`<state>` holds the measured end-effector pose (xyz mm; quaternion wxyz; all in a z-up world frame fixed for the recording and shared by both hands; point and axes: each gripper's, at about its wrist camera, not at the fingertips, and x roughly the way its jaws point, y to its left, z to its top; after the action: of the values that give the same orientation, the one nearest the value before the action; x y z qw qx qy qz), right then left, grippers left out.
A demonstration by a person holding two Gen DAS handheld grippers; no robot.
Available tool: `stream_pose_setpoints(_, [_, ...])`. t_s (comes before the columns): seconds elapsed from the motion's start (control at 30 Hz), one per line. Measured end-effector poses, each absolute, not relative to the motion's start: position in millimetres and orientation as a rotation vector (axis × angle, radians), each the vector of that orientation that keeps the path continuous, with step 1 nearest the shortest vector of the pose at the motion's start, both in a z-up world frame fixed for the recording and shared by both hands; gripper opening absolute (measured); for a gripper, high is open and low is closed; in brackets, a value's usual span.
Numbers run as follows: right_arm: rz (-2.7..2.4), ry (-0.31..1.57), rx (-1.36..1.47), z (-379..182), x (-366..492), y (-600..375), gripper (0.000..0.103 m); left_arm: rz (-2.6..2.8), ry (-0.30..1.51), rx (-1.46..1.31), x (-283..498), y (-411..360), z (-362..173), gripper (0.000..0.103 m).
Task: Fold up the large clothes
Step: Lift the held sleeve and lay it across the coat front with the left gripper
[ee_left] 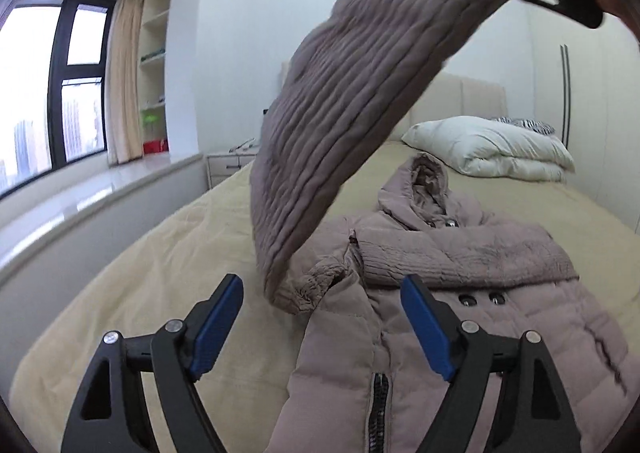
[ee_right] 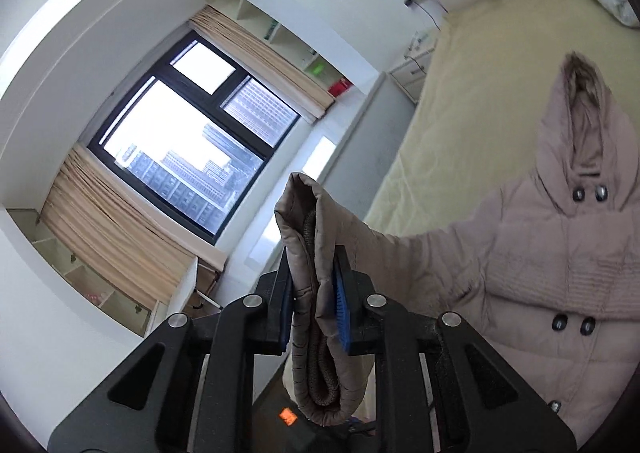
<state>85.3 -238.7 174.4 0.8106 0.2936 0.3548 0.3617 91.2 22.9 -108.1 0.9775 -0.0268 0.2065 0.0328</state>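
Taupe hooded coat (ee_left: 460, 293) spread front-up on the bed (ee_left: 160, 273), hood (ee_left: 424, 181) toward the headboard end, zipper running down toward the foot edge. One sleeve (ee_left: 460, 249) folded flat across the chest, just above a pair of dark buttons. Other sleeve (ee_left: 360, 93) lifted high off the bed, arching from the coat's shoulder up toward the top right of the left wrist view, ribbed quilting blurred.

Left gripper (ee_left: 324, 317) hovering over the coat's lower front near the foot edge, jaws spread wide, blue pads (ee_left: 218, 327) apart with nothing between them, not touching fabric.

Right gripper (ee_right: 314, 301) raised over the bed's window-side edge, jaws nearly closed and clamped on the cuff (ee_right: 316, 293) of the lifted sleeve; fabric bunched between the blue pads (ee_right: 344, 313), knit inner cuff showing, sleeve end folded over and drooping below the fingers. Sleeve stretched from the grip back to the coat body (ee_right: 560, 253).

White duvet (ee_left: 492, 149) folded at the headboard end, near the far right corner of the bed, well apart from the hood. Window (ee_right: 192, 141) with beige curtains (ee_right: 120, 241) along the left side of the bed, nightstand (ee_left: 228, 163) beside the headboard corner.
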Motion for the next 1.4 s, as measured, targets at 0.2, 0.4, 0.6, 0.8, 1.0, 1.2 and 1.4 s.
stream_pose_setpoints(0.2, [0.756,0.62,0.69,226.6,87.0,-276.3,0.017,0.077,0.52,-0.185,164.6,24.6,-116.8,0.084])
stream_pose_setpoints(0.4, [0.691,0.562,0.812,210.4,93.9,-345.4,0.017,0.119,0.633,-0.259,227.0,24.6,-143.0,0.082])
stream_pose_setpoints(0.6, [0.569,0.536,0.916,166.0,106.5,-416.6,0.017,0.152,0.747,-0.267,260.9,47.3,-169.7,0.051])
stream_pose_setpoints(0.8, [0.442,0.592,1.014,78.2,111.5,-479.5,0.016,0.183,0.803,-0.183,261.9,60.4,-188.6,0.049])
stream_pose_setpoints(1.0, [0.28,0.685,1.084,-34.6,111.6,-514.9,0.016,0.204,0.851,0.015,269.1,47.0,-199.3,0.05])
stream_pose_setpoints(1.2, [0.096,0.848,1.063,-142.1,123.3,-531.3,0.016,0.191,0.837,0.182,249.2,36.0,-194.3,0.058])
stream_pose_setpoints(1.4, [0.08,0.833,1.089,-186.3,108.8,-548.5,0.016,0.14,0.896,0.272,203.6,43.1,-190.4,0.065])
